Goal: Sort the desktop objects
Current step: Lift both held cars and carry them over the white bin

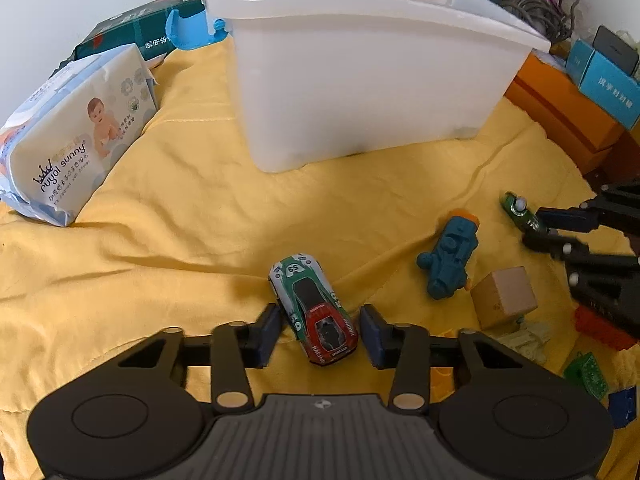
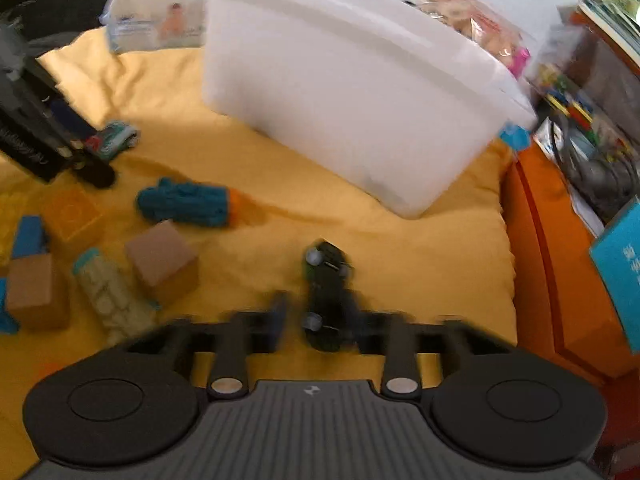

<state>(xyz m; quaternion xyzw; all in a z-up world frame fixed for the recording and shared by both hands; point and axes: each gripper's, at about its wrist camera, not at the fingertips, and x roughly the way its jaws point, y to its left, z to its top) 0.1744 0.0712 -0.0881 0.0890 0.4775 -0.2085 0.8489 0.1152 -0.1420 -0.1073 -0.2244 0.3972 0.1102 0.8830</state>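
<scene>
A green, white and red toy racing car (image 1: 312, 312) lies on the yellow cloth (image 1: 180, 240) between the blue pads of my left gripper (image 1: 322, 324). The jaws are open, with a thin strip of cloth showing at the right pad. In the right wrist view, that gripper (image 2: 96, 160) and the car (image 2: 114, 140) appear at far left. My right gripper (image 2: 320, 320), blurred, is shut on a small dark green toy car (image 2: 326, 300) turned wheels-out. In the left wrist view, this car (image 1: 516, 208) sticks out of the right gripper (image 1: 534, 228). The white plastic bin (image 1: 360, 80) stands behind.
A teal toy (image 1: 448, 256), a wooden cube (image 1: 504, 296) and several blocks lie between the grippers. A cream toy (image 2: 112, 296) lies by more cubes. A wipes pack (image 1: 76, 132) sits at left. Orange (image 1: 560, 112) and blue boxes line the right edge.
</scene>
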